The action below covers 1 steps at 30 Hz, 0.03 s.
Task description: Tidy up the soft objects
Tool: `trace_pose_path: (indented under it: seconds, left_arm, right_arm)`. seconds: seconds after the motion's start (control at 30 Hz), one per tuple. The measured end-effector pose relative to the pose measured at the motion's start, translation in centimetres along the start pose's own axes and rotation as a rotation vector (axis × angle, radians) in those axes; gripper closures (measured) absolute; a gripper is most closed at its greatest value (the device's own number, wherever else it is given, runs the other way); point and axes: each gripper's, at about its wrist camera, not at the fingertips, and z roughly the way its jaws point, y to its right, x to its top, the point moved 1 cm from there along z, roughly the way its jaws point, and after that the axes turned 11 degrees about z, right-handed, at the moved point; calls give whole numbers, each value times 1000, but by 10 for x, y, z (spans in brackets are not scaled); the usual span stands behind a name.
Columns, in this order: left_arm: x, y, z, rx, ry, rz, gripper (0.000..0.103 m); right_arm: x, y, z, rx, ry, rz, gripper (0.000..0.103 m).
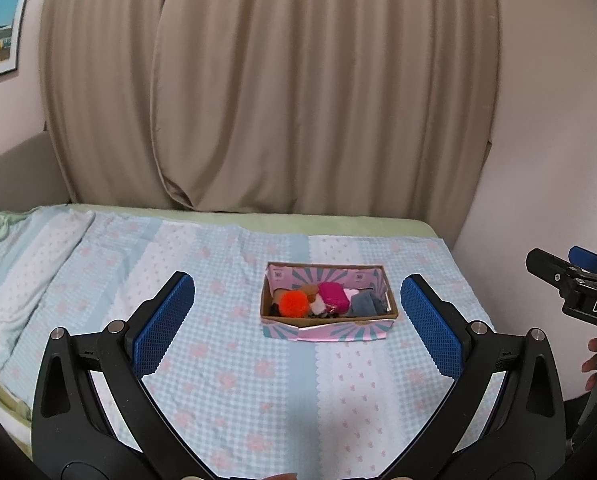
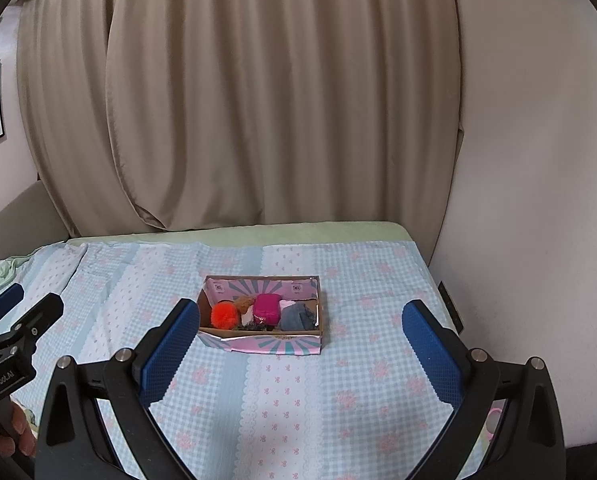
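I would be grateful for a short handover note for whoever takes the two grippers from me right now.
Left gripper: open, holding nothing, raised over the bed and aimed at the box.
Right gripper: open, holding nothing, alongside it.
Cardboard box sits on the checked bedspread, open at the top.
Inside, left to right: orange pompom, brown fluffy item, magenta pouch, grey cloth.
Done: these soft things lie in the box.
Left: no loose soft item shows on the spread; check outside these views before finishing.
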Motion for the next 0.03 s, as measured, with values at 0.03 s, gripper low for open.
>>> trace_pose_path:
  seconds: [0.03]
  left_arm:
    - [0, 0, 2, 0, -3, 0, 0]
  right_arm:
    - [0, 0, 2, 0, -5, 3, 2]
